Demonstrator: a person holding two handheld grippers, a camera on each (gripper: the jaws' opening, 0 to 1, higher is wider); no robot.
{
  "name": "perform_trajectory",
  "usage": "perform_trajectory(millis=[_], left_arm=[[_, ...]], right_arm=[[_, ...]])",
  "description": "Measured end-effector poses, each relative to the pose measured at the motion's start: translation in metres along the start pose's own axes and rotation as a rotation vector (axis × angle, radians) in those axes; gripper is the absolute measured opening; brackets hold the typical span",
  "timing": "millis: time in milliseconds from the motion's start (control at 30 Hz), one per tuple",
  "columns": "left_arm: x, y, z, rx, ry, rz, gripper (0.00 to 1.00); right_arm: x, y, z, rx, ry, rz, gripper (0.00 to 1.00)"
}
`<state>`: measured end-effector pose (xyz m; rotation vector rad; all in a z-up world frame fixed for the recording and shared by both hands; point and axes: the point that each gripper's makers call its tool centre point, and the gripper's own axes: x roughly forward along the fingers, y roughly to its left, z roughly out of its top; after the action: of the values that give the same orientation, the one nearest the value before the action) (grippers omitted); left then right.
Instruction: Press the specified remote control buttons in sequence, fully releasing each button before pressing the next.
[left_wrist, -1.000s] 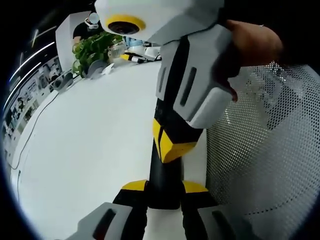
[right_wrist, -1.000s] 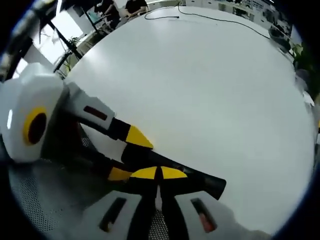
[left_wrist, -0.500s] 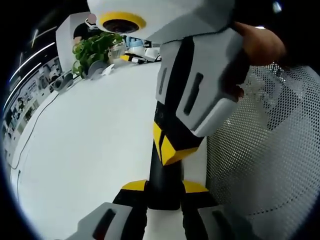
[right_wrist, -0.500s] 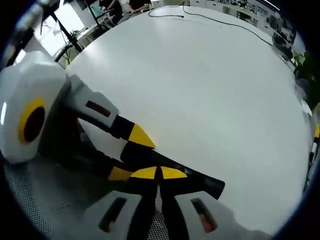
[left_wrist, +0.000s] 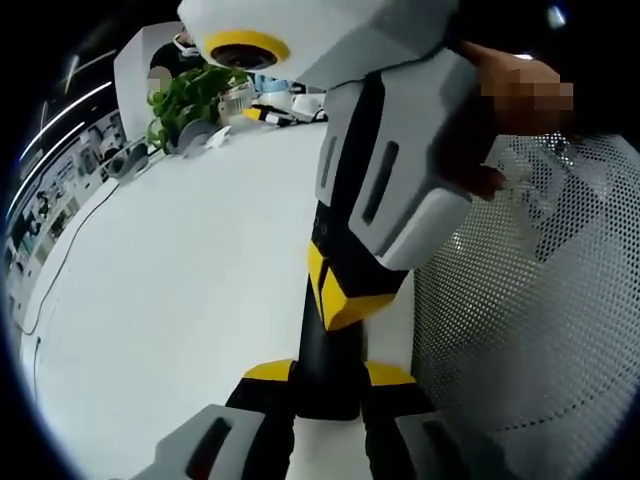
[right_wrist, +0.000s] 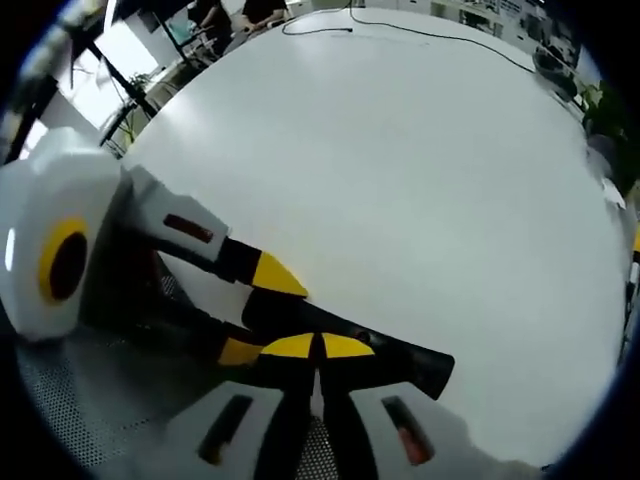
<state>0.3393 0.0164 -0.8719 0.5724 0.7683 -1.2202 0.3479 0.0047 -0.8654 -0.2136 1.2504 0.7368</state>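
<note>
A long black remote control (left_wrist: 326, 338) lies lengthwise between the yellow tips of my left gripper (left_wrist: 330, 375), which is shut on its near end just above the white table (left_wrist: 180, 280). My right gripper (left_wrist: 342, 296) comes down from above with its jaws together and its yellow tips resting on the remote's top face. In the right gripper view, my right gripper (right_wrist: 318, 347) is shut with its tips on the remote (right_wrist: 410, 362). There my left gripper (right_wrist: 255, 312) reaches in from the left and clamps the remote's other end. The buttons are hidden.
A white mesh chair back (left_wrist: 530, 330) stands close on the right. A person's hand (left_wrist: 500, 110) holds the right gripper. A green plant (left_wrist: 185, 100) and small items sit at the table's far edge. A black cable (right_wrist: 400, 30) lies far across the table.
The right gripper's body has swayed slightly, while its tips stay on the remote. The left gripper's hold on the remote is unchanged.
</note>
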Motion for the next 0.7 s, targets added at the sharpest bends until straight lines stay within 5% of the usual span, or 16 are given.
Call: perform_trajectory(millis=[167, 367, 700], left_arm=[[0.000, 0.000, 0.000, 0.005, 0.002, -0.001, 0.25], [0.000, 0.000, 0.000, 0.008, 0.000, -0.002, 0.25], [0.000, 0.000, 0.000, 0.012, 0.000, -0.004, 0.25]], right_arm=[[0.000, -0.001, 0.000, -0.005, 0.010, -0.007, 0.00], [-0.002, -0.005, -0.002, 0.144, 0.009, 0.039, 0.00], [-0.010, -0.019, 0.000, 0.218, -0.021, 0.001, 0.00]])
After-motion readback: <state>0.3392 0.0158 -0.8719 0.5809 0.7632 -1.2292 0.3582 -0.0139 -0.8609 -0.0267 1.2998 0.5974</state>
